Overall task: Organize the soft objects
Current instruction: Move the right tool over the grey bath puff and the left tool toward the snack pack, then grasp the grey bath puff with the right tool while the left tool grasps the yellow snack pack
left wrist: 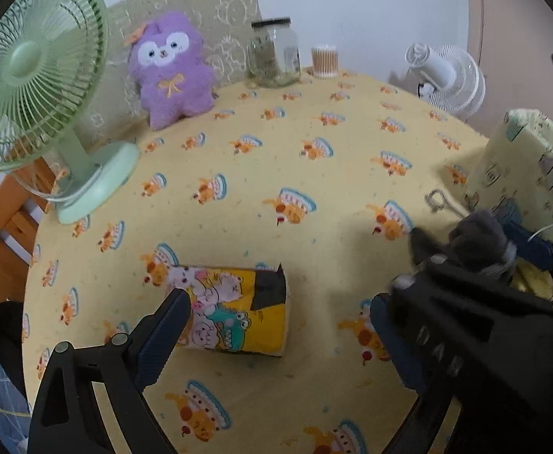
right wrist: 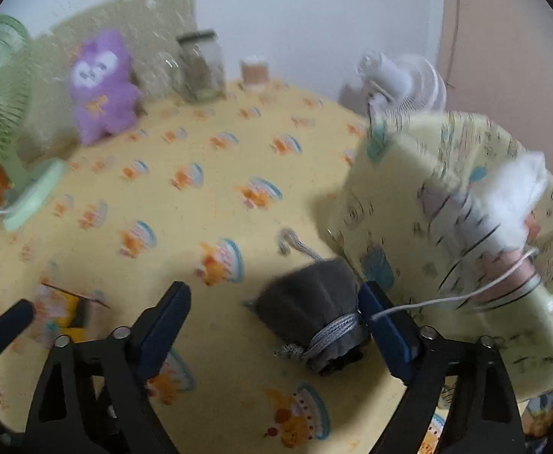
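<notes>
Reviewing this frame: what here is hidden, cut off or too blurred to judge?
- Left gripper: in the left wrist view its right finger lies behind the right gripper's body; state unclear.
- Grey pouch: right wrist view is motion-blurred, so contact with the right gripper fingers is uncertain.
- Yellow fabric bin: interior hidden by its own wall; cut off at the right edge.
- Printed pouch: only a smear in the right wrist view.

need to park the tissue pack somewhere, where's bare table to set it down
The widest bare stretch of tablecloth lies between the purple plush, green fan and tissue pack. The right side is crowded: grey pouch, yellow pillow, white fan.
</notes>
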`<state>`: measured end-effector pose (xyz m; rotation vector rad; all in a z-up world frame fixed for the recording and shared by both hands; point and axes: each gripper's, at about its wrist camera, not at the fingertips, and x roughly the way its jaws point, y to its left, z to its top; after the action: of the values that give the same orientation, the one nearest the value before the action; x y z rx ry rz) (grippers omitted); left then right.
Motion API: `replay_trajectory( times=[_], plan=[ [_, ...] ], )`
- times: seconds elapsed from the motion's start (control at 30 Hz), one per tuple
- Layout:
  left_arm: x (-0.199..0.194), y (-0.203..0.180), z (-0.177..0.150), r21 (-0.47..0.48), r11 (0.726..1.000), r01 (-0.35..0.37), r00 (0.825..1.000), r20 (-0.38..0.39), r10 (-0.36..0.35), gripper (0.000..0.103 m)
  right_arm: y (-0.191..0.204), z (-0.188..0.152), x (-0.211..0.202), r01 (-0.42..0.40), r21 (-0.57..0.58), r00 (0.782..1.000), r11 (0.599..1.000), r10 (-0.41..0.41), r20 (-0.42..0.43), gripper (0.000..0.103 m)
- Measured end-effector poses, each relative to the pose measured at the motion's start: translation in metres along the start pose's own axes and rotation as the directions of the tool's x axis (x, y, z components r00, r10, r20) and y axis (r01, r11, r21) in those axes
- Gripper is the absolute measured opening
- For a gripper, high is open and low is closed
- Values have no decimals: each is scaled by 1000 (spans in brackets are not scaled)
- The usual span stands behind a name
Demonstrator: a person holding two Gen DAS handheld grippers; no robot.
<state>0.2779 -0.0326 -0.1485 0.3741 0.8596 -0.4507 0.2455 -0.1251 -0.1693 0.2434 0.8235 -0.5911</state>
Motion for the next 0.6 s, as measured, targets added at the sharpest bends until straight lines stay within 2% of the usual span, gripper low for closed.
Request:
replay_trajectory(
  times=[0.03, 0.17, 0.3, 0.37, 0.6],
  plan=[
    [2, 0, -1, -1, 1000, 1, 1000, -4, -1, 96, 0, -1, 2, 15, -4, 1000, 1000, -15, 2, 81],
    [-2, 3, -3, -12, 1000, 0, 1000, 7, 0, 96, -3, -2, 5, 61, -6, 998, 998, -61, 12, 58],
    [-6, 6, -6, -26, 1000, 1, 1000, 7, -1, 96, -4, -2, 3, 48, -29, 999, 998, -47, 21, 51],
    [-11, 10, -7, -38, 999, -9, 1000, 18, 10, 96, -1, -2, -1, 1, -43, 1000, 999, 0, 16, 50],
    [-19, 31, -15, -96, 993, -64, 997, 28, 67, 96, 20, -4, -22, -76, -104, 995, 992, 83, 57, 50]
  ],
)
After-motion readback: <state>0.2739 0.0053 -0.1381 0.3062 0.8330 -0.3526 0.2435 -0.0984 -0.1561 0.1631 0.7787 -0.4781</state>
